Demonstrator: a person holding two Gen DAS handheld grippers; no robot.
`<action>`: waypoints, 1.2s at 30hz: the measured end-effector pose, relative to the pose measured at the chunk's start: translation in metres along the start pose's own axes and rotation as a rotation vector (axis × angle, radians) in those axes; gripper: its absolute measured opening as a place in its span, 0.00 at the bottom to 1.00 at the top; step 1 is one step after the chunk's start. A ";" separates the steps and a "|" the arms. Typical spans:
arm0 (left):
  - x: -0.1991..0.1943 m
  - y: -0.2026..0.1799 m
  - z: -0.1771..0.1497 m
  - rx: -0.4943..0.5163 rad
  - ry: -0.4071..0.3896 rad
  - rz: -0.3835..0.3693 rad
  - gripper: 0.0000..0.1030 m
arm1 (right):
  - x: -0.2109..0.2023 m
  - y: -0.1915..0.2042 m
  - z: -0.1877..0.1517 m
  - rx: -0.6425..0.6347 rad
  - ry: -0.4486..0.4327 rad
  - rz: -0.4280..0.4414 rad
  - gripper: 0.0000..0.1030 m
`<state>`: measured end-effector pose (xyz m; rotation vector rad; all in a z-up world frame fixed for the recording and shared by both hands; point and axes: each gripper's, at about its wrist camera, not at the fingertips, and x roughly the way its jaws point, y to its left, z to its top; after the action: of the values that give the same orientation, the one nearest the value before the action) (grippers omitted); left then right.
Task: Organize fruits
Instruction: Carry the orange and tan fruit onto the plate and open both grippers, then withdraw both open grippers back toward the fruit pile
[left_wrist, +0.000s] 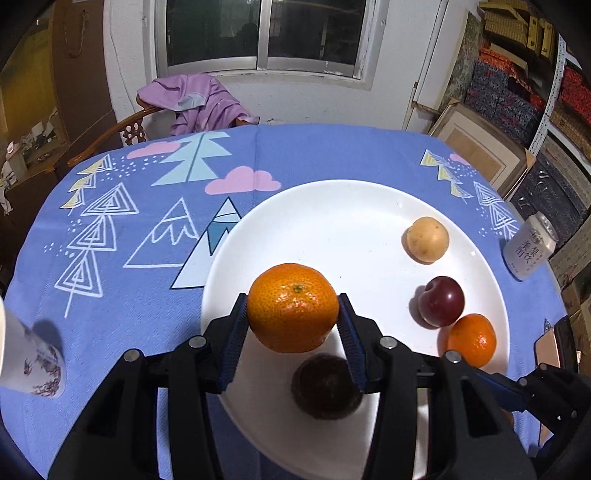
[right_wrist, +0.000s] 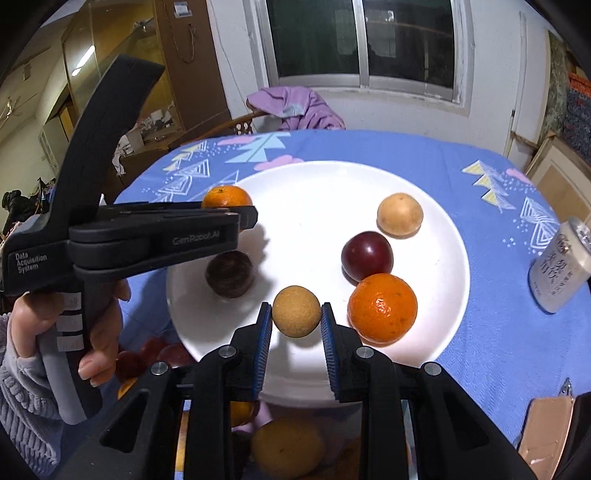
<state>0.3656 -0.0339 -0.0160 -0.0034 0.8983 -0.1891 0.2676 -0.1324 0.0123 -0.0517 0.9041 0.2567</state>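
Note:
My left gripper (left_wrist: 293, 308) is shut on a large orange (left_wrist: 293, 307) and holds it above the near left part of the white plate (left_wrist: 332, 206). My right gripper (right_wrist: 296, 312) is shut on a small tan round fruit (right_wrist: 296, 311) over the plate's near edge (right_wrist: 317, 177). On the plate lie a dark brown fruit (left_wrist: 327, 386), a yellow-tan fruit (left_wrist: 427, 239), a dark red plum (left_wrist: 441, 301) and a second orange (left_wrist: 472, 339). The left gripper (right_wrist: 221, 221) with its orange (right_wrist: 226, 196) shows in the right wrist view.
A silver drink can (left_wrist: 529, 245) lies right of the plate on the blue patterned tablecloth (left_wrist: 129, 295). A patterned paper cup (left_wrist: 33, 363) stands at the near left. More fruit (right_wrist: 155, 356) lies below the plate's near edge. A chair with purple cloth (left_wrist: 203, 101) stands behind the table.

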 end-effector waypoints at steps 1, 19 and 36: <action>0.002 0.000 0.000 0.001 0.002 0.000 0.45 | 0.002 -0.001 0.000 0.004 0.001 0.003 0.27; -0.138 0.032 -0.064 -0.095 -0.163 0.028 0.72 | -0.108 -0.016 -0.047 0.094 -0.201 -0.012 0.55; -0.138 -0.010 -0.210 0.035 -0.091 0.074 0.74 | -0.136 -0.020 -0.135 0.127 -0.228 -0.073 0.77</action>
<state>0.1175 -0.0045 -0.0392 0.0529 0.8028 -0.1343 0.0883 -0.1992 0.0340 0.0614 0.6885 0.1335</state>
